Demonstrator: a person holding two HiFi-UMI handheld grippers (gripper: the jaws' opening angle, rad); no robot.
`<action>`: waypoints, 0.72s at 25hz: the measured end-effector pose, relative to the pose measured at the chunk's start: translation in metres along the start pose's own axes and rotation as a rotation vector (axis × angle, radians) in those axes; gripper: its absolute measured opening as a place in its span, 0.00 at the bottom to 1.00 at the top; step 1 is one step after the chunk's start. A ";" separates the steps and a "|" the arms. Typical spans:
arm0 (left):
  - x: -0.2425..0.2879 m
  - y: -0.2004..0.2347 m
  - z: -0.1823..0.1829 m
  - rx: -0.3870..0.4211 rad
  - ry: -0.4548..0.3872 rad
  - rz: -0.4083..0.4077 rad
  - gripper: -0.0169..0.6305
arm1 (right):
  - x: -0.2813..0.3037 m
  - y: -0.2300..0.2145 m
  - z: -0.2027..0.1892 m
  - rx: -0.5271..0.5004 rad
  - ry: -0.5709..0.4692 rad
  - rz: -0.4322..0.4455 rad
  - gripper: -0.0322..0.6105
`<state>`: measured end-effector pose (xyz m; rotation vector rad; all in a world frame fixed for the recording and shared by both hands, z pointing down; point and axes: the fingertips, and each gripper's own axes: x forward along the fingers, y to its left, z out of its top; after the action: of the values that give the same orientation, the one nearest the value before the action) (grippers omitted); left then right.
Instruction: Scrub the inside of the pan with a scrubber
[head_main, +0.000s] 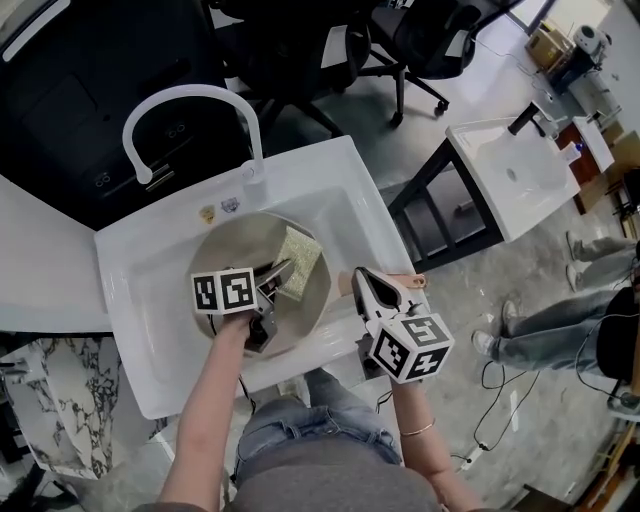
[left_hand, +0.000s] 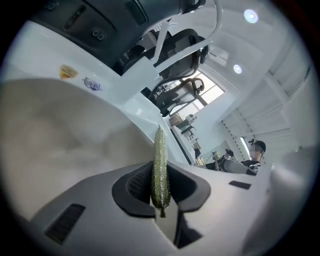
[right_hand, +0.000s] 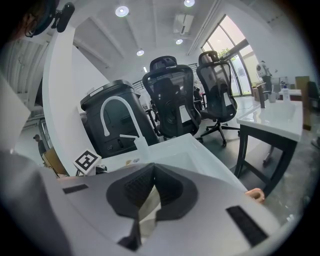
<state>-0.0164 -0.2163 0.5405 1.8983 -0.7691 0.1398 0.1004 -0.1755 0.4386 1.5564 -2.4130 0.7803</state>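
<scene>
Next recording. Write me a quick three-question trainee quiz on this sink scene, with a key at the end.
1. Multiple choice. The left tool is: A, shut on the scrubber; B, open and empty; C, out of view.
2. True or false: the pan stands outside the sink.
3. Short answer: which tool is over the pan's inside, the left or the right tool?

Key
1. A. The scrubber stands edge-on between its jaws.
2. False. The pan lies in the sink's basin.
3. The left. The right tool is at the sink's right rim, by the pan's handle.
</scene>
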 end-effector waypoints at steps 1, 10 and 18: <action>-0.004 0.000 0.000 -0.006 -0.016 -0.001 0.12 | 0.001 -0.001 0.001 0.000 0.000 -0.001 0.07; 0.005 0.037 -0.030 -0.079 0.071 0.105 0.12 | 0.010 -0.003 0.005 -0.001 0.009 0.009 0.07; 0.002 0.079 -0.029 0.196 0.199 0.435 0.12 | 0.018 0.002 0.007 -0.007 0.014 0.026 0.07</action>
<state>-0.0526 -0.2132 0.6166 1.8364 -1.0496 0.6860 0.0919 -0.1927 0.4399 1.5153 -2.4285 0.7844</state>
